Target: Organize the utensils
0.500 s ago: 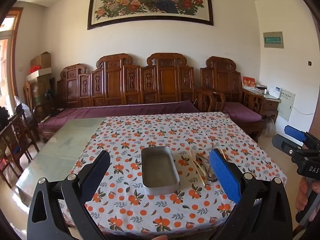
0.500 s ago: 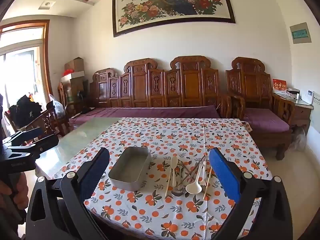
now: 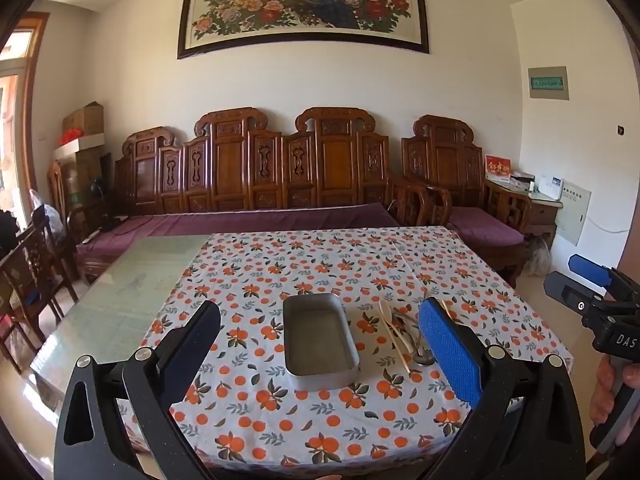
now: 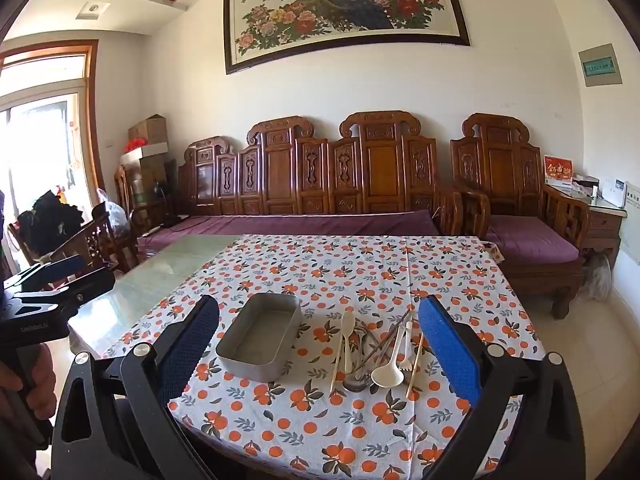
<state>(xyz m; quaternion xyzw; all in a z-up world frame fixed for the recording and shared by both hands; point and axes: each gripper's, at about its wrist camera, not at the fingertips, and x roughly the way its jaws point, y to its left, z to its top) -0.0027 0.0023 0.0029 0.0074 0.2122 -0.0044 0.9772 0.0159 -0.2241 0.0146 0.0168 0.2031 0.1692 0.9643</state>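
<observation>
A metal tray [image 4: 262, 338] sits on the tabletop, on a tablecloth [image 4: 360, 272] with orange fruit printed on it, close to the near edge. The tray has nothing in it. Just beside it, on the side nearer the right edge, lies a small heap of utensils [image 4: 374, 348]. In the heap are a white ladle-shaped spoon [image 4: 387, 374], a white fork [image 4: 407, 350], a cream spoon [image 4: 347, 338], wooden chopsticks [image 4: 335, 364] and some metal pieces that are too jumbled to tell apart. The heap is not touching the tray. The cloth covers only part of the tabletop; the far left corner shows bare greenish glass [image 3: 132, 280]. The left gripper [image 3: 320, 354] hangs in the air above the near edge with its jaws spread wide and nothing in them. The right gripper [image 4: 318, 354] also hangs above the near edge, jaws spread wide and holding nothing. A hand [image 4: 28, 376] holds the left gripper's handle. Behind the table stands a long carved wooden bench [image 3: 280, 184] with a purple cushion.
</observation>
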